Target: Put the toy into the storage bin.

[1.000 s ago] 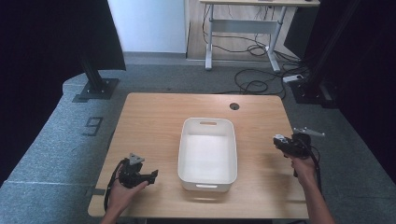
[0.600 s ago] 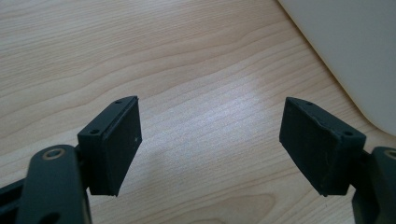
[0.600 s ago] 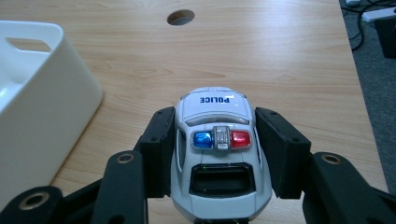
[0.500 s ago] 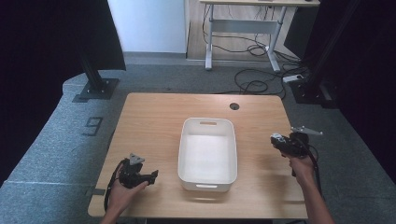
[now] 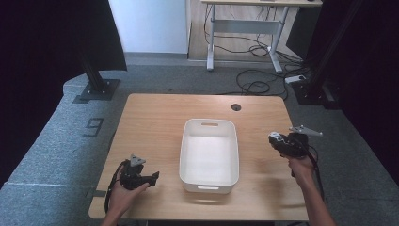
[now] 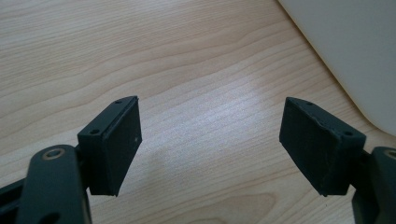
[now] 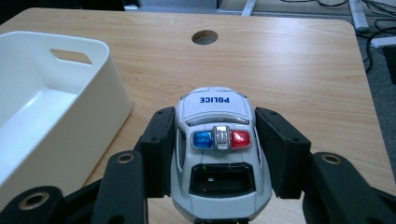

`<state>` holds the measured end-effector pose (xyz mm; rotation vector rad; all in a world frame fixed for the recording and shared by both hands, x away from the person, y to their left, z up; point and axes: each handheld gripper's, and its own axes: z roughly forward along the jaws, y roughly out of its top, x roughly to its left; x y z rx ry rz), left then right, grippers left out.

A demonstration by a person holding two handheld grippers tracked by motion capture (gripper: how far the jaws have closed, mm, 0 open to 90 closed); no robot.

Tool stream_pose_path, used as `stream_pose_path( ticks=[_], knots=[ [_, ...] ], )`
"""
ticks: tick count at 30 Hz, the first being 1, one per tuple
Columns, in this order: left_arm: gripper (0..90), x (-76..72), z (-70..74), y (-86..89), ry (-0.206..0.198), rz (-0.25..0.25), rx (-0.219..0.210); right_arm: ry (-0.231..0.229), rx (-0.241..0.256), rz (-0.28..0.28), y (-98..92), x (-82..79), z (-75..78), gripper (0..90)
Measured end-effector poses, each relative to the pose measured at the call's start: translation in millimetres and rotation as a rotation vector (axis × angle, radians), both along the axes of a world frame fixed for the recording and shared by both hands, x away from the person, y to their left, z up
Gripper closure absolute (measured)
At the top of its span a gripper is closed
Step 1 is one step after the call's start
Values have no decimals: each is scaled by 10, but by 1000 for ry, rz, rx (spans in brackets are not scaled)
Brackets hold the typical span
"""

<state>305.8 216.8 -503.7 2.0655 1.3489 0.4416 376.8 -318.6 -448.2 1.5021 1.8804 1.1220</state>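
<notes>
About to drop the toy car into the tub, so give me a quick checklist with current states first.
1. Right tongs shut on the toy police car, a jaw on each flank: ok.
2. Car over the white tub: not ok; it is over the table to the tub's right.
3. Tub free to take it: ok, inside looks bare.
4. Left tongs out of the way: ok, open and holding nothing, left of the tub.
5. Path to the tub free: ok.

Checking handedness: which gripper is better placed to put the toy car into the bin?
Probably right: the right gripper already clamps the police car beside the white bin; the left gripper is open, holding nothing.
</notes>
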Motion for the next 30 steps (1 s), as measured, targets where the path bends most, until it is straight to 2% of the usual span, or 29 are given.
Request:
stream_pose_path(
  ticks=[7, 23, 30],
  knots=[
    [217, 0, 2, -1, 2, -5, 3, -32, 0, 8, 62, -32, 54, 500],
    [217, 7, -6, -5, 7, -7, 5, -33, 12, 30, 131, -44, 87, 499],
    [217, 7, -7, -5, 7, -8, 5, -49, 7, 47, 219, -69, 142, 500]
  ],
)
